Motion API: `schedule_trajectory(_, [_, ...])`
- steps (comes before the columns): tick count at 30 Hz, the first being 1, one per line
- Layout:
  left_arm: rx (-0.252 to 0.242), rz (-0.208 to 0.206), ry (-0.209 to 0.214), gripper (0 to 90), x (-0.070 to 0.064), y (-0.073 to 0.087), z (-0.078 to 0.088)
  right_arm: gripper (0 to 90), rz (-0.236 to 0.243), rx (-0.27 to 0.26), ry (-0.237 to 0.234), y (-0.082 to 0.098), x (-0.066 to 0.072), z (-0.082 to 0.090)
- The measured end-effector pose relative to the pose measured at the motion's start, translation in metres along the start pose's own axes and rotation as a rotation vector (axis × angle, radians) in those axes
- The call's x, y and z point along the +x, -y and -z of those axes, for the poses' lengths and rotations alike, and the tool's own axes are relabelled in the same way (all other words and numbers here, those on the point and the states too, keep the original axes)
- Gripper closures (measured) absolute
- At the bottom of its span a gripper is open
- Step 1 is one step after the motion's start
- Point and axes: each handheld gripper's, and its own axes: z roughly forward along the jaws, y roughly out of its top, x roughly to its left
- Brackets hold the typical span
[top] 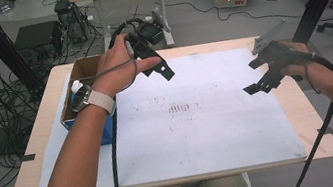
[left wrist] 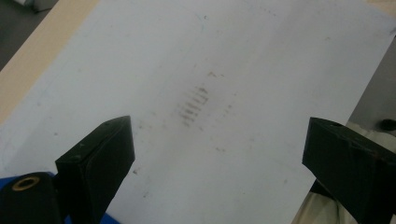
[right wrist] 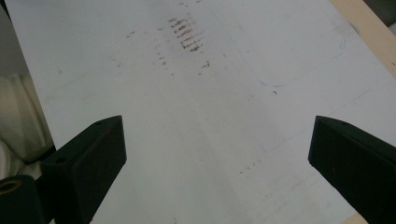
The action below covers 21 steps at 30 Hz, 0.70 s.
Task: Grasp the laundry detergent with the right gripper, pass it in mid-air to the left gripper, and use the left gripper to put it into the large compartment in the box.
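Overhead, a wooden table (top: pixel 38 159) carries a white sheet (top: pixel 201 133) w/ a patch of dark smudges (top: pixel 178 107) near its centre. Left gripper (top: pixel 163 68) is held above the sheet's far-left part, beside an open cardboard box (top: pixel 80 69) at the table's left edge; contents of the box are hard to make out. Right gripper (top: pixel 258 76) hangs over the sheet's right edge — its hand (top: pixel 310 68) just right of it. Both grippers: jaws spread wide apart, nothing between them, as each gripper view confirms. Left gripper view — smudges (left wrist: pixel 194 106) lie between and beyond the jaws. Right gripper view — smudges (right wrist: pixel 184 33) sit far off, w/ faint pencil lines (right wrist: pixel 299 74) to their right.
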Motion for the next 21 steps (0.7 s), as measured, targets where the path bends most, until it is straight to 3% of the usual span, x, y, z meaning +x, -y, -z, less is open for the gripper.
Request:
schedule_trajectory(5, [-0.007, -0.025, 0.009, 9.4, -0.004, -0.001, -0.009, 4.1, 0.003, -0.002, -0.007, -0.002, 0.0, -0.001])
schedule_trajectory(7, [0.013, -0.062, 0.0, 9.3, -0.004, -0.002, -0.01, 4.1, 0.0, -0.001, -0.008, -0.003, 0.001, -0.002])
schedule_trajectory(10, [0.014, -0.081, 0.003, 9.7, -0.007, -0.003, -0.014, 4.1, -0.012, -0.008, -0.016, -0.004, 0.003, -0.003])
schedule_trajectory(12, [0.023, -0.092, 0.004, 9.8, -0.009, -0.003, -0.016, 4.2, 0.01, -0.006, -0.018, -0.005, 0.002, -0.004])
schedule_trajectory(13, [0.024, -0.099, 0.005, 9.9, -0.01, -0.004, -0.016, 4.1, -0.011, -0.002, -0.017, -0.005, 0.003, -0.004])
schedule_trajectory(15, [0.04, -0.114, 0.005, 10.0, -0.011, -0.006, -0.017, 4.2, 0.002, -0.001, -0.021, -0.005, 0.002, -0.004])
schedule_trajectory(17, [0.04, -0.121, 0.008, 10.0, -0.013, -0.006, -0.018, 4.2, -0.048, 0.022, -0.019, -0.005, 0.006, -0.003])
schedule_trajectory(21, [0.043, -0.127, 0.005, 10.0, -0.014, -0.008, -0.02, 4.3, -0.041, 0.042, -0.019, -0.006, 0.006, 0.0])
